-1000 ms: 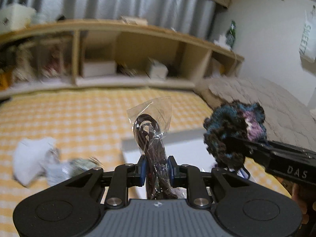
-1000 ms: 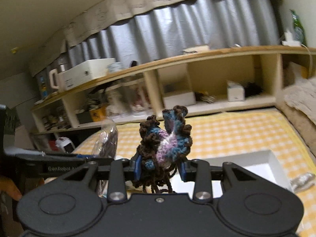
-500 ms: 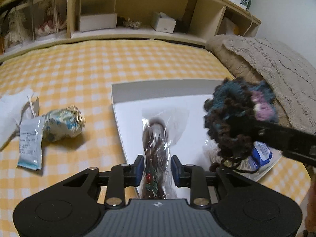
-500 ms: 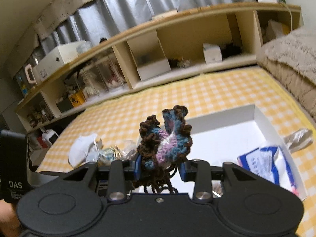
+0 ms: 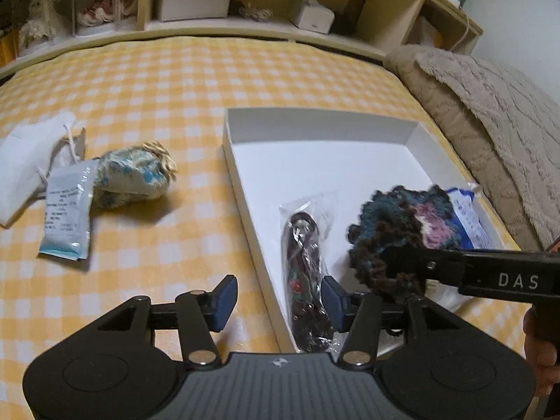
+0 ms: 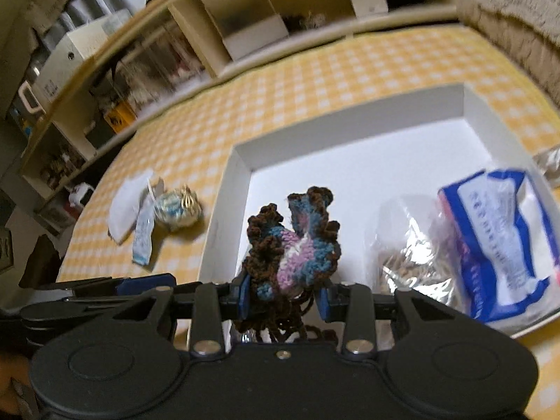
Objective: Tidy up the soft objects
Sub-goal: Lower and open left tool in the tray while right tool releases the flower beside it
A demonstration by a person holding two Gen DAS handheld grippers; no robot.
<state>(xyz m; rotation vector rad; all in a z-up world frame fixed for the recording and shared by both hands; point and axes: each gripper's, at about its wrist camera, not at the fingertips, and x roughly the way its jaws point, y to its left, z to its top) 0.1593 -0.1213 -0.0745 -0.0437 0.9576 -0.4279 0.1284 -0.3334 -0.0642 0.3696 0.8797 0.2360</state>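
Note:
A white box (image 5: 315, 124) lies on the yellow checked bedspread; it also shows in the right wrist view (image 6: 350, 147). My left gripper (image 5: 278, 301) is open over the box's near left wall. A clear bag of dark cord (image 5: 304, 262) lies in the box between its fingers. My right gripper (image 6: 283, 295) is shut on a crocheted brown, blue and pink piece (image 6: 294, 241) and holds it above the box. That piece (image 5: 399, 224) also shows at the right of the left wrist view.
A blue and white packet (image 6: 497, 238) and a clear bag (image 6: 409, 259) lie in the box's right part. Left of the box lie a floral pouch (image 5: 134, 175), a flat sachet (image 5: 68, 210) and a white cloth bag (image 5: 28, 161). A beige blanket (image 5: 490, 105) is at right; shelves stand behind.
My left gripper lowered the bag of cord into the box and opened, letting it go. My right gripper came down over the box with the crocheted piece still held.

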